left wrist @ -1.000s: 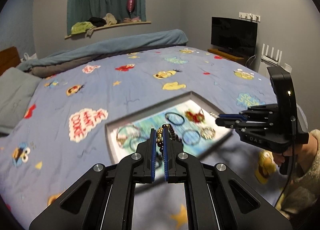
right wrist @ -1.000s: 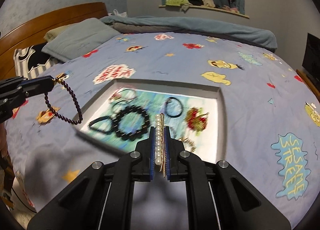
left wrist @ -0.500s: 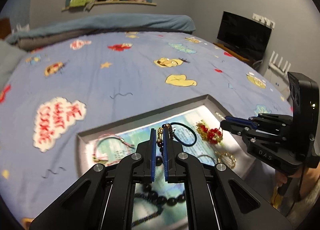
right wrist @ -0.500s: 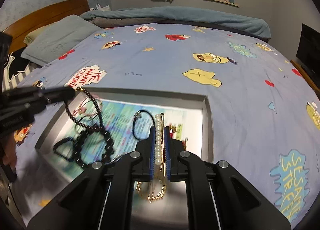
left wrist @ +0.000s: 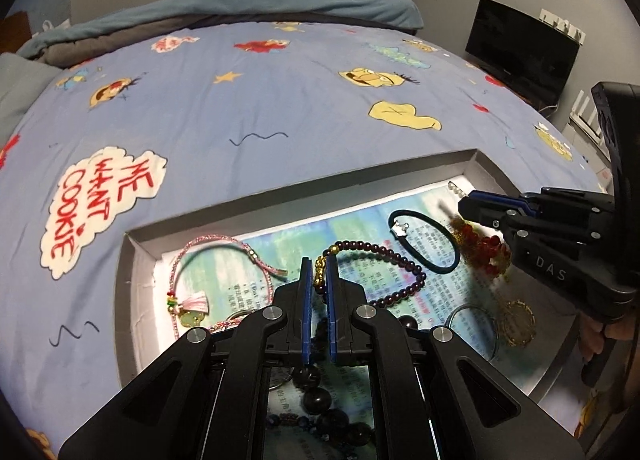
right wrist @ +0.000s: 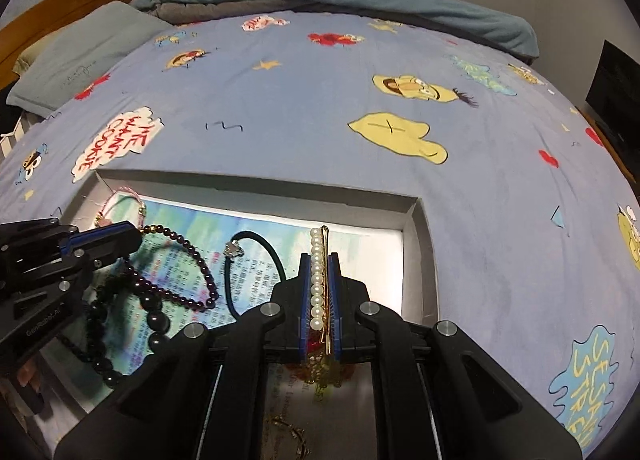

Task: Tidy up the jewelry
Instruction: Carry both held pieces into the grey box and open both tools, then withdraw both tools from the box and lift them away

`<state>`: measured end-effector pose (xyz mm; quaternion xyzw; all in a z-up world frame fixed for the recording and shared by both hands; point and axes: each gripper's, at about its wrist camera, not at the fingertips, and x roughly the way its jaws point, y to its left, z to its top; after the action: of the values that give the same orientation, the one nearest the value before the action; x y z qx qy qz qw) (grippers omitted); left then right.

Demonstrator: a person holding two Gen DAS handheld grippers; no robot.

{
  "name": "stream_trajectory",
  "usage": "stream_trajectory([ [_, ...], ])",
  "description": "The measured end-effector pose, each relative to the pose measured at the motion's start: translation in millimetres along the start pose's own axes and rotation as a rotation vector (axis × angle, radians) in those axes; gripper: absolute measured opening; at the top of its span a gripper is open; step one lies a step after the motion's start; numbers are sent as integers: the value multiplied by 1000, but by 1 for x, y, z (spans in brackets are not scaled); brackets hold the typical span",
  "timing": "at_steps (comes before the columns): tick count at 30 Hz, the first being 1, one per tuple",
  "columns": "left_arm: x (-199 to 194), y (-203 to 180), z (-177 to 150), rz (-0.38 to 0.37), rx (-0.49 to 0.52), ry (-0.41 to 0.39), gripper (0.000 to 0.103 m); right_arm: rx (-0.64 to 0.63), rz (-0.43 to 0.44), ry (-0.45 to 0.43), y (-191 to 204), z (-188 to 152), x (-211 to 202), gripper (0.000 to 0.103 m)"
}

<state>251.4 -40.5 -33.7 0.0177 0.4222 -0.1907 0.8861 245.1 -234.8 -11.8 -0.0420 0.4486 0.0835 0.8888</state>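
Purple bead bracelet [left wrist: 384, 260] clamped in left gripper [left wrist: 319, 288], pearl hair clip [right wrist: 319, 272] clamped in right gripper [right wrist: 320, 292], both over tray [right wrist: 256, 195] centre; next, lower and release without tangling.

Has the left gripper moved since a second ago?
Yes. The left gripper, shut on the purple bead bracelet, has come down over the gray tray.

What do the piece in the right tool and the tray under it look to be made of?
Pearl hair clip: a row of glossy white beads, probably faux pearl, along a shiny gold-toned bar, likely metal. Tray: matte grey walls with creased corners, looks like cardboard; a printed paper sheet lines it.
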Motion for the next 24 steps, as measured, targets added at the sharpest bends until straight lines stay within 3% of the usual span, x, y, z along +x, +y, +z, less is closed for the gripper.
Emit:
stream_trajectory([
  [14,15,4,-2,4,-18,50,7,24,25,35,-4,-1,11,8],
  [18,14,5,-3,-1,-21,50,12,34,40,13,-5,-2,6,14],
  [21,3,4,-4,11,-14,9,24,37,38,-19,-6,-2,-4,29],
  [24,-7,2,-4,25,-7,-6,24,57,32,-47,-11,-4,-18,30],
])
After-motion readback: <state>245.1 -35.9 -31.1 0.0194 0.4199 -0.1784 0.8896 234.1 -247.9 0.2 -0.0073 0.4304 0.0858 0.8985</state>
